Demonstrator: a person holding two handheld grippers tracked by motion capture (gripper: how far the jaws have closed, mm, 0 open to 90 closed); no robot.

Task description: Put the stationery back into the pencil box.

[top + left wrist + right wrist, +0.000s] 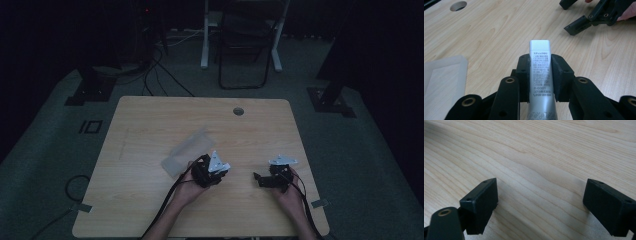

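1. Left gripper (540, 75) was clamped on a silver glue stick (539, 62), pads against both sides; the stick lay along the jaws, tip past them, over the table (499, 30). Probably held mid-body for a steady carry.
2. Right gripper (540, 202) stood wide open with nothing between its jaws, low over bare wood, likely waiting.
3. The left gripper view gave the tube's print and the grip; the high view placed a clear pouch (186, 151) just beside the left gripper (212, 170), with the right gripper (274, 176) apart.
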